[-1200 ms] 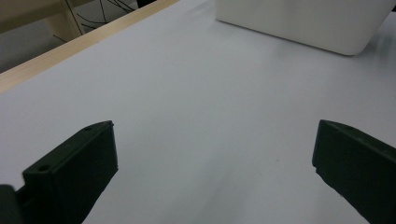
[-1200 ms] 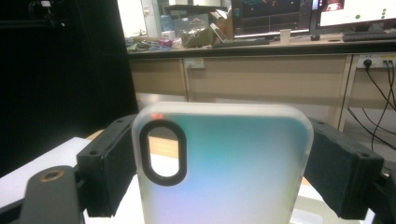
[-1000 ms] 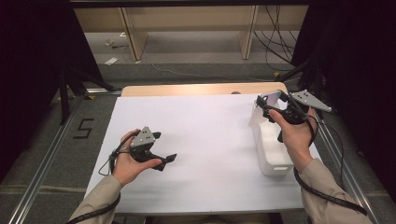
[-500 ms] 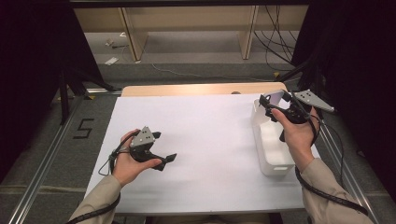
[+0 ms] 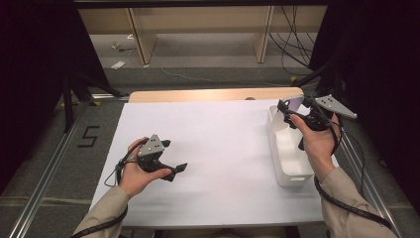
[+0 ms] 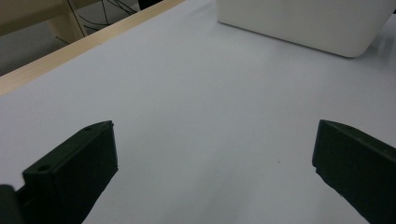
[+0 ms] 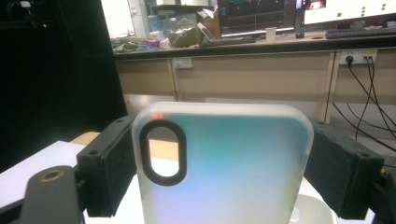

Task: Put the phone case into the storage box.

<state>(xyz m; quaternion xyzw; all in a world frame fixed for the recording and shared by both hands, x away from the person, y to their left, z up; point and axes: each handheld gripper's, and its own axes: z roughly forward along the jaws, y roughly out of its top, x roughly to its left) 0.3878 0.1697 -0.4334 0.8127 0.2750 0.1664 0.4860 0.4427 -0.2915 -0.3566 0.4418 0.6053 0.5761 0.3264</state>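
1. Little is changed since the earlier frames: in the high view the right tongs (image 5: 292, 110) are seen nearly where they were, above the far end of the white bin (image 5: 288, 166), and the left tongs (image 5: 174, 161) are kept low over the white-covered bench (image 5: 223, 148), well apart from the bin.
2. Along the left gripper view, the jaws are held spread wide with nothing between them; bare bench sheet and the bin's wall (image 6: 303, 23) lie ahead.
3. Along the right gripper view, the phone case (image 7: 224, 168) is clamped across its width by both pads, camera cutout to the left, with the bin's rim showing just below.
4. For a clean drop, the case is best lowered well inside the bin walls before the grip is released.
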